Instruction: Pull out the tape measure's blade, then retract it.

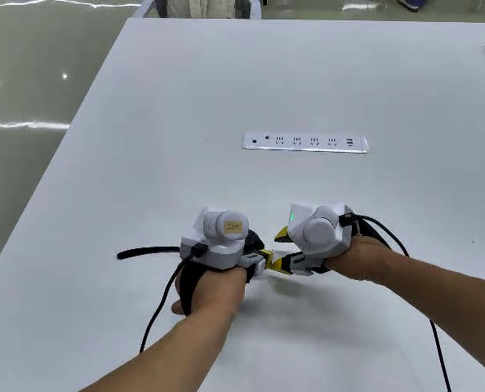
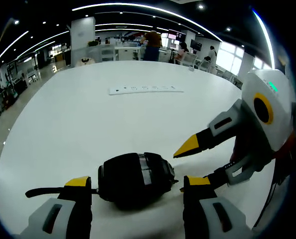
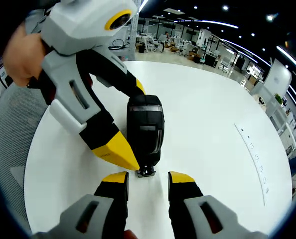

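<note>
A wide white counter (image 1: pixel 226 98) runs away from the viewer, with a white power strip (image 1: pixel 305 142) lying well beyond the work. At the near edge a person's two hands bring two handheld tools together, tip to tip.

The black tape measure (image 3: pixel 145 127) sits on the counter between them. In the left gripper view it lies between the jaws of the left claw (image 2: pixel 138 181). The two yellow-tipped jaws stand against either side of the case and, as far as can be told, are clamped on it. A black strap (image 2: pixel 43 191) trails off the case to one side.

The right claw (image 3: pixel 147 178) faces the case from the other end. Its jaws are spread apart and hold nothing. The small metal blade hook (image 3: pixel 145 172) pokes out of the case's mouth and sits in the gap just ahead of the yellow tips, touched by neither. No length of blade shows outside the case.

The step in hand looks like the very start of the pull: the case is steadied and the hook lined up but not yet caught. The next move probably calls for the right claw to close on the hook squarely. It would then draw straight away along the counter while the left claw keeps the case from sliding or twisting.
</note>
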`<state>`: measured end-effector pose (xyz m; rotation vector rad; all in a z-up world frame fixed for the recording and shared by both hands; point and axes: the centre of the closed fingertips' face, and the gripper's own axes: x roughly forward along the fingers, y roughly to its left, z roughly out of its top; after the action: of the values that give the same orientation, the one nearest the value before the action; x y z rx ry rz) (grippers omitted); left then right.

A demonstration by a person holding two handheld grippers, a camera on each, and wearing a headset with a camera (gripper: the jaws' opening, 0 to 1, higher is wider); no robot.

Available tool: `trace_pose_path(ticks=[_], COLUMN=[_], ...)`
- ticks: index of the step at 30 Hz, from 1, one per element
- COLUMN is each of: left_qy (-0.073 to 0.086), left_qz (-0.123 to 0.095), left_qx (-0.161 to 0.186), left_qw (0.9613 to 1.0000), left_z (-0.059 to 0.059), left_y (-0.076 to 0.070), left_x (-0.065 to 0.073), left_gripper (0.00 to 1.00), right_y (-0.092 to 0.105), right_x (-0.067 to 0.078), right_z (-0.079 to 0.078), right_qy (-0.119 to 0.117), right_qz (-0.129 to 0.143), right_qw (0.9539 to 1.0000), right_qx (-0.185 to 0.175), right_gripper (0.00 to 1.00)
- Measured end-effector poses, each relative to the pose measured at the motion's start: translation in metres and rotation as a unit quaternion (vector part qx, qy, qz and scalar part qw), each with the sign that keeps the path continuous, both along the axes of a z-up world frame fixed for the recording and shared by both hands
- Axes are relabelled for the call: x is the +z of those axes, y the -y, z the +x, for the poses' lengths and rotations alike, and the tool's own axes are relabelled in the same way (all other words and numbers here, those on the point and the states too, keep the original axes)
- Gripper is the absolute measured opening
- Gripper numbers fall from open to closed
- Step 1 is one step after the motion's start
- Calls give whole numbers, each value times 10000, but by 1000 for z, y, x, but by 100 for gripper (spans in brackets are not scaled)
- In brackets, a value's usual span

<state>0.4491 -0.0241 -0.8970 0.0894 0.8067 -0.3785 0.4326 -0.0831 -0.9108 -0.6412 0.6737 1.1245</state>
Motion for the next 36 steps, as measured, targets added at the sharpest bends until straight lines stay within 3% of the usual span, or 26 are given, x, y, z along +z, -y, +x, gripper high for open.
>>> trace_pose_path(ticks=[10,17,30,34,36], left_qy=[104,78,224,238,233], left_qz=[25,72,-114,-175,-223], left_qx=[-62,-128,-162,-155,-134], left_qw=[9999,9999,9996,9994,9994], left_z=[-8,-20,-41,-48,-53], left_y=[-7,-13,-27,-32,-33], left_x=[13,15,27,30,33], left_gripper=[76,76,83,86,86], right_y=[7,17,29,31,31], right_x=[10,25,44,57,61], right_z=[-10,-10,-38,-46,-53], right_qy=[34,135,-82,-48,-35], right_qz=[170,396,735,949,1003], right_qw=[9988,9937,9784,9702,9687], right_qx=[-464,-1039,-1931,-2229,-2270], right_gripper=[34,38,46,47,48])
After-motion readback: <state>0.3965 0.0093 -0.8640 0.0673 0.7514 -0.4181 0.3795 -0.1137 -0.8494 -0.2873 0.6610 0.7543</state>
